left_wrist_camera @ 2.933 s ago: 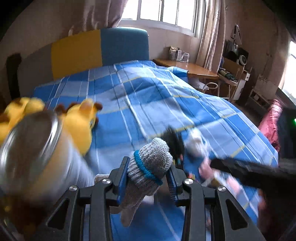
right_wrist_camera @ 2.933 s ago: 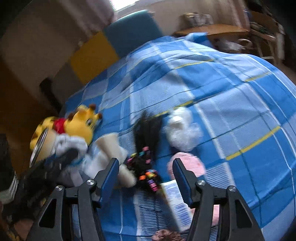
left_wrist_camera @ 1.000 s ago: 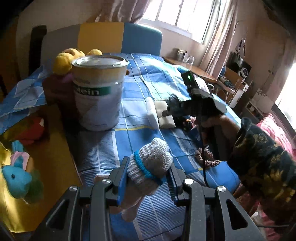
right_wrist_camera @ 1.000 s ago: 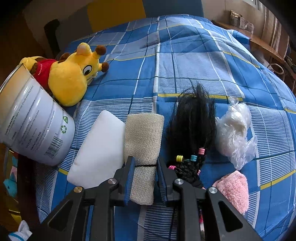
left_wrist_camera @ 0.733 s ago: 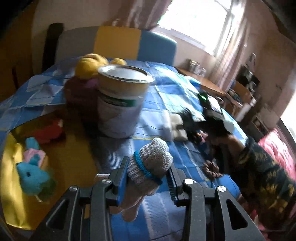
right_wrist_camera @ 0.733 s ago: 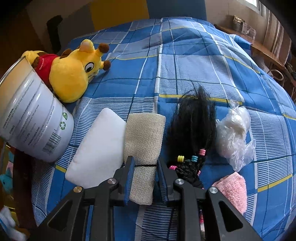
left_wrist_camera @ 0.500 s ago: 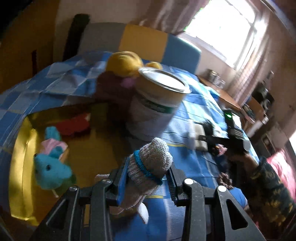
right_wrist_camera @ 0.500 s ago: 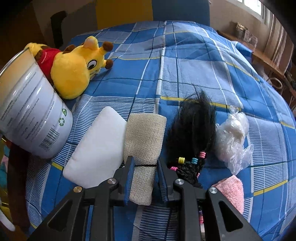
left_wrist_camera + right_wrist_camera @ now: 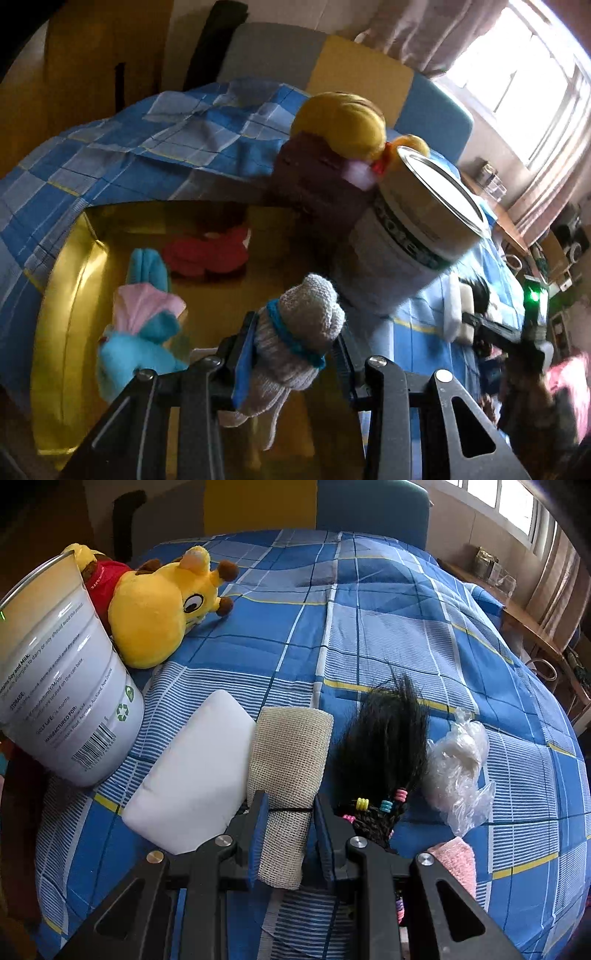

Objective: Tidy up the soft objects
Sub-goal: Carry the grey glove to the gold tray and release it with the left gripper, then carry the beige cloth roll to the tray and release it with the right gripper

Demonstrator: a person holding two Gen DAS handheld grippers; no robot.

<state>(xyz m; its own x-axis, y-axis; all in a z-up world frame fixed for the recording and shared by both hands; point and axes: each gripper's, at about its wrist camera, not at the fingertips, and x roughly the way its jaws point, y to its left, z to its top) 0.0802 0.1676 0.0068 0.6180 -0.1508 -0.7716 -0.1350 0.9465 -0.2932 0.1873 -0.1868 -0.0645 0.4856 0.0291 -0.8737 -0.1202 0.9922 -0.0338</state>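
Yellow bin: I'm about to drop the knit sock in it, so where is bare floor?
Near half of the yellow bin, in front of the blue plush, looks bare. The far side is crowded: red plush, blue ears.

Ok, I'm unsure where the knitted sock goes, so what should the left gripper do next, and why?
Probably lower the left gripper and open it over the yellow bin: its jaws pinch the knitted sock above the bin, where a blue plush and red toy already lie.
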